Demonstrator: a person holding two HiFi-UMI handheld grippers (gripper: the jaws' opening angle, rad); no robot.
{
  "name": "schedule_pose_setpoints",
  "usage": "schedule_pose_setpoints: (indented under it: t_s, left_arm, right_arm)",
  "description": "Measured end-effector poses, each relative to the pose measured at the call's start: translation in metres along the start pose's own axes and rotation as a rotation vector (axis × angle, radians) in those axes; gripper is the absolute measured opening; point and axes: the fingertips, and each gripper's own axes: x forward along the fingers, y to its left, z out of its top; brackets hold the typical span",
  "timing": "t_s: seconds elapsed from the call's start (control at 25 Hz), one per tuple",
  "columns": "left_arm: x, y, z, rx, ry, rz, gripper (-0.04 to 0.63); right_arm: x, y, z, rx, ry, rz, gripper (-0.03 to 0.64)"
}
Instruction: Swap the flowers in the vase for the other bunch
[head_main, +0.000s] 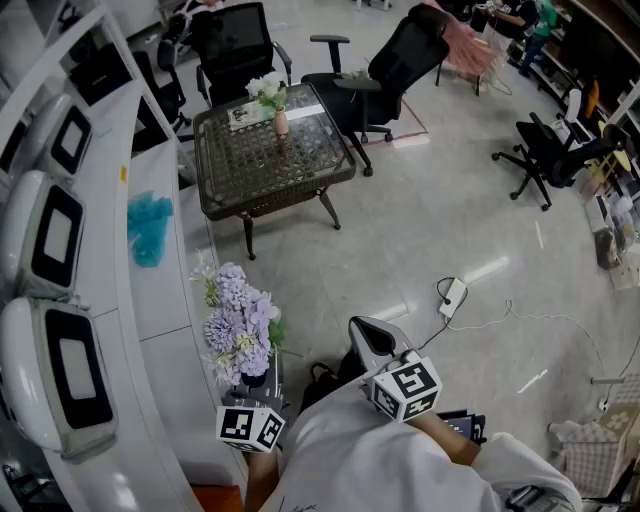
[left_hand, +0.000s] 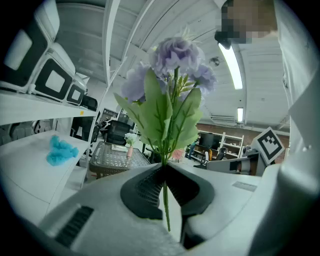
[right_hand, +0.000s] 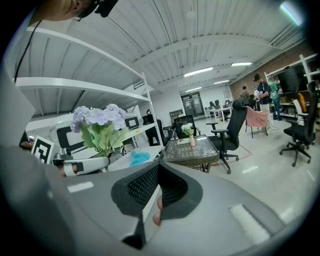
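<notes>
A bunch of purple flowers (head_main: 238, 322) with green leaves stands upright in my left gripper (head_main: 256, 388), close to my body. In the left gripper view the jaws are shut on its thin green stem (left_hand: 164, 196), and the blooms (left_hand: 176, 59) rise above my left gripper (left_hand: 162, 167). My right gripper (head_main: 366, 332) is held beside it, shut with nothing between the jaws (right_hand: 157, 167). Far ahead, a small pink vase (head_main: 281, 123) with white flowers (head_main: 268, 89) stands on a dark wicker table (head_main: 300, 175); the same vase (right_hand: 192, 141) appears in the right gripper view.
A white shelf unit (head_main: 120, 300) with several boxy devices runs along the left, and a blue cloth (head_main: 150, 225) lies on it. Black office chairs (head_main: 400, 60) stand behind and right of the table. A power strip with cable (head_main: 452, 297) lies on the floor.
</notes>
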Motion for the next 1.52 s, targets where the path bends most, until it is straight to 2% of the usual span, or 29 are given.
schedule_pose_setpoints:
  t_s: [0.16, 0.32, 0.6, 1.2, 1.52]
  left_arm:
    - [0.0, 0.006, -0.002, 0.009, 0.013, 0.03, 0.02]
    - [-0.001, 0.006, 0.001, -0.013, -0.011, 0.052, 0.02]
    - [0.003, 0.007, 0.014, 0.026, -0.067, 0.09, 0.021]
    - [0.057, 0.04, 0.036, 0.074, -0.055, 0.12, 0.023]
    - [0.106, 0.062, 0.043, 0.055, -0.02, 0.11, 0.026]
  right_arm:
    - [-0.005, 0.002, 0.002, -0.009, -0.024, -0.003, 0.003]
    - [-0.012, 0.007, 0.006, 0.019, -0.043, 0.032, 0.005]
    - [-0.016, 0.007, 0.012, -0.005, -0.07, 0.031, 0.006]
    - [0.046, -0.021, 0.039, -0.01, -0.061, 0.049, 0.006]
    - [0.089, -0.046, 0.054, 0.018, -0.039, 0.056, 0.006]
